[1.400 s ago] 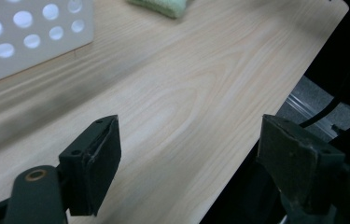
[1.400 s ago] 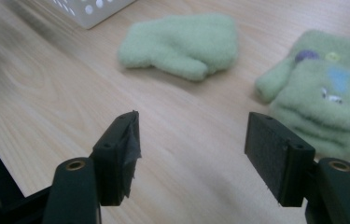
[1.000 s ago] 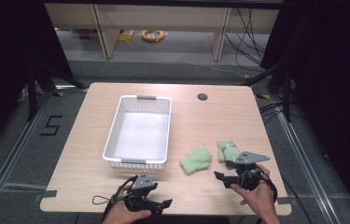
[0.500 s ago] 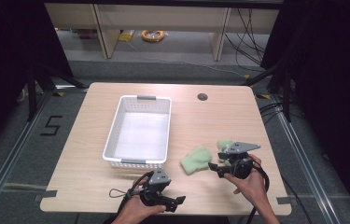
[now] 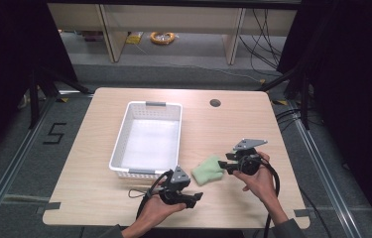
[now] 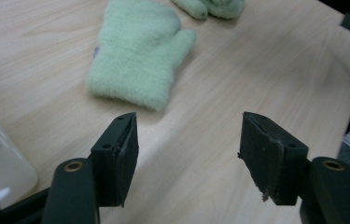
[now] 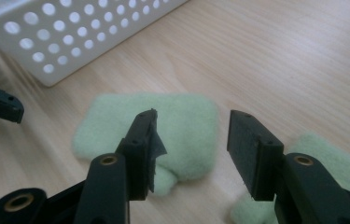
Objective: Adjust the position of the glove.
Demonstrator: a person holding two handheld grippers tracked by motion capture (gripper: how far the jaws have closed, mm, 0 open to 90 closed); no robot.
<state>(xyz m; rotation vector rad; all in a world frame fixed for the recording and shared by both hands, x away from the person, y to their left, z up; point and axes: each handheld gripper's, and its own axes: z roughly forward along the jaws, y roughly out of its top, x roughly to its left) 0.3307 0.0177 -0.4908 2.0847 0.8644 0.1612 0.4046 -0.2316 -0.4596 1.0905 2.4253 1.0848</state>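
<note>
Left gripper (image 5: pixel 197 197): jaws wide, empty, mitten (image 5: pixel 207 170) at its 1 o'clock.
Right gripper (image 5: pixel 223 164): jaws apart over mitten, holding nothing.
Basket (image 5: pixel 124 132): at 10 o'clock.

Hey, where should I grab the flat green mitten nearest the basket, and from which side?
Grip the mitten at its cuff, the straight edge facing the open left gripper, probably coming from that side. It lies flat, so pinch the cuff's raised edge.
</note>
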